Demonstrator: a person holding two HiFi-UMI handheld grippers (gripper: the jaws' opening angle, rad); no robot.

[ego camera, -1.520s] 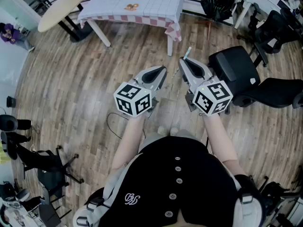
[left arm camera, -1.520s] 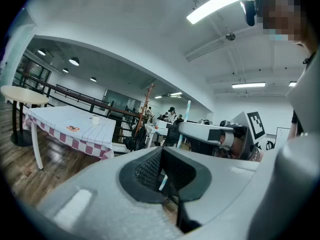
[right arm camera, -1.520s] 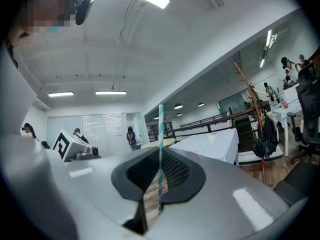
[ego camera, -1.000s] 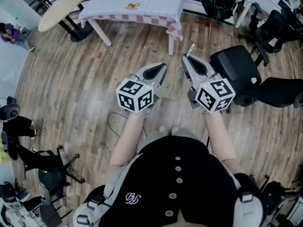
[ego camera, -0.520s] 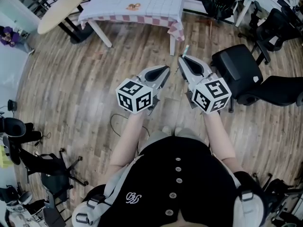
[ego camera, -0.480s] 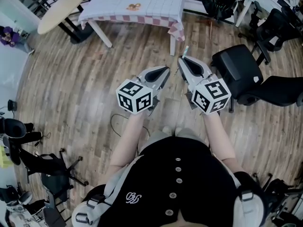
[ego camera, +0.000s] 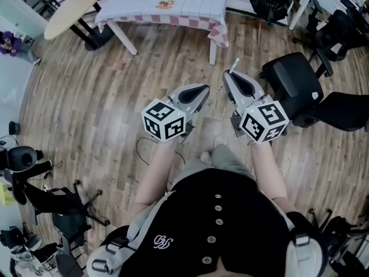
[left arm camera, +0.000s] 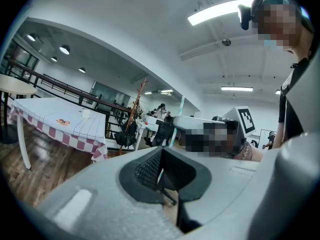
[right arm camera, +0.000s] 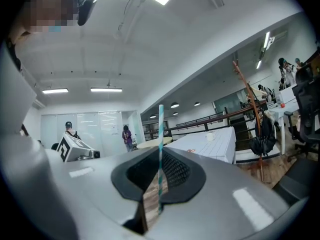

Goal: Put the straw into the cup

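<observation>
I am looking down on a wide wood-plank floor [ego camera: 86,114] that fills most of the head view. At its far edge stands the counter [ego camera: 132,4], draped in a white cloth with a red-checked border. A pale round table [ego camera: 72,10] sits just beside it on the left. Black office chairs [ego camera: 291,85] stand close by on the right, with more dark chair frames at the lower left edge. The gripper views show a long, bright room with strip lights on a white ceiling, glass partitions and a few people far off.

Both tools are held over bare floor, well short of the counter. The right tongs [ego camera: 232,77] are clamped on the straw [ego camera: 233,64], a white one with teal stripes. It stands upright between the pads, its top poking above the tips. The left tongs [ego camera: 203,90] are closed with nothing between them, just beside the right pair.

The cup [right arm camera: 210,136] is small and white and rests on the counter cloth, well apart from the straw. A small orange-brown item [ego camera: 165,4] also lies on the cloth.
</observation>
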